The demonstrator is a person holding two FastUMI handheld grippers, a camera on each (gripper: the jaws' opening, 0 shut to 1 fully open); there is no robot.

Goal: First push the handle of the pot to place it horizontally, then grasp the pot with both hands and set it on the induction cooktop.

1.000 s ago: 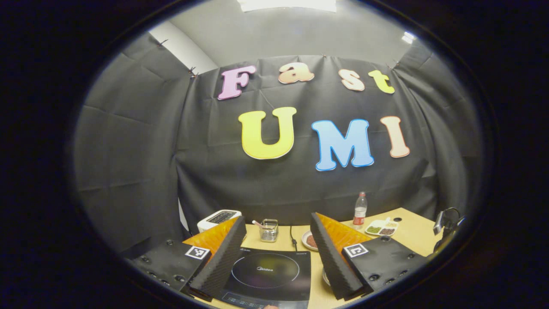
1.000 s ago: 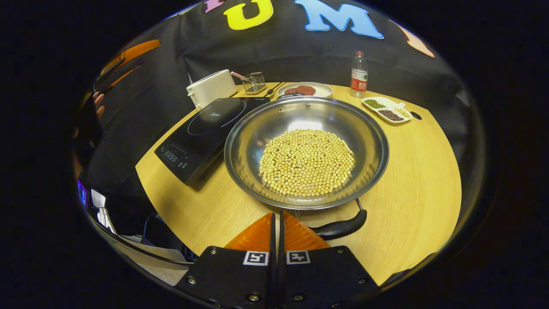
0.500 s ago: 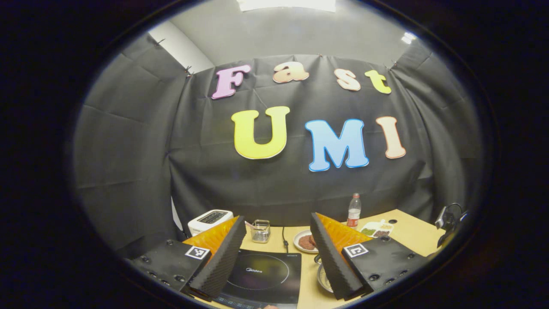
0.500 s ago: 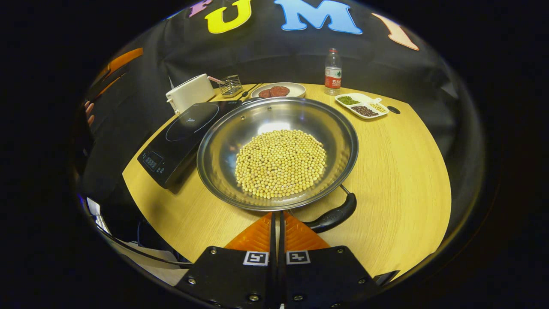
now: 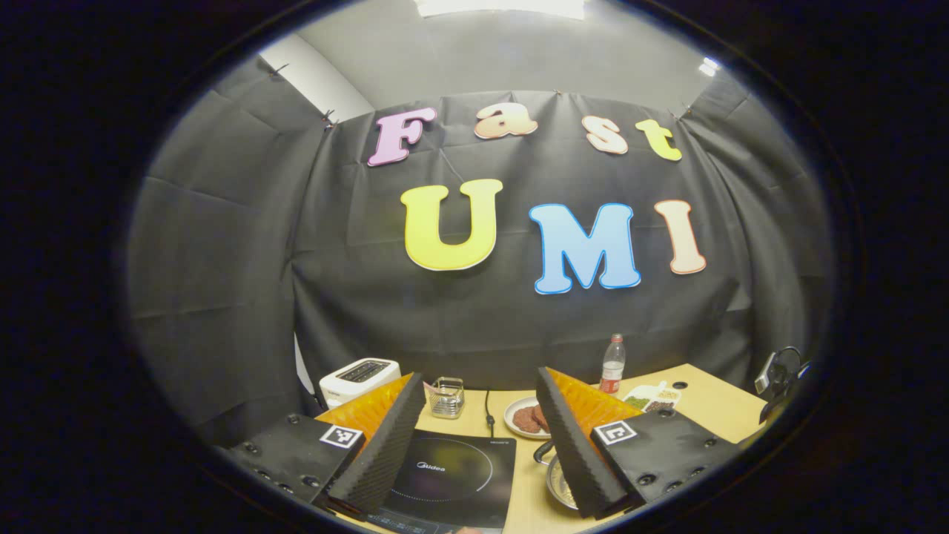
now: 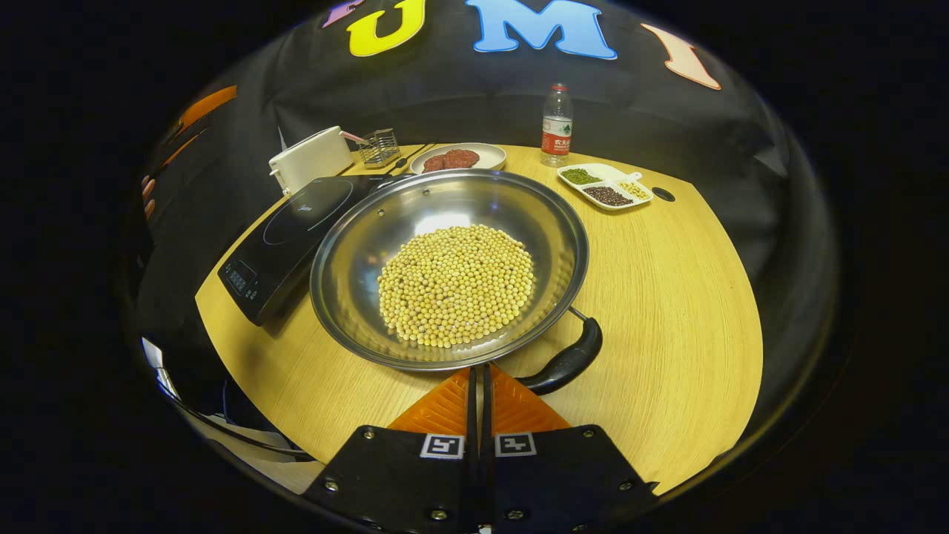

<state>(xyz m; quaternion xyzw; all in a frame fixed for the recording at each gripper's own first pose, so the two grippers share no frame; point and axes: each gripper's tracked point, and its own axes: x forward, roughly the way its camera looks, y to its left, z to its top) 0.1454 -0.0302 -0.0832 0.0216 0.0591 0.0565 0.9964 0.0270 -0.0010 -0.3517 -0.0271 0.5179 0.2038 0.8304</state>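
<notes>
In the right gripper view the right tool has its two fingers pressed flat together with nothing between them, their tips sitting at the near rim of the pot, just beside the inner end of the pot's black handle; whether the tips actually touch the handle or the rim cannot be told from this angle. The handle juts from the pot's near-right edge and slants away to the right of the tool. The pot rests on the wooden surface, holding a round heap of yellow beans, and its far-left rim overlaps the near corner of the induction cooktop, hiding part of it. Beyond the pot stand a white toaster, a plate of reddish food, a bottle and a divided dish. At the far left edge, fingertips of a hand are barely made out. In the left gripper view the left tool is held high and tilted up toward the booth wall, fingers spread wide and empty, over the induction cooktop; the pot is mostly hidden behind its right-hand finger.
</notes>
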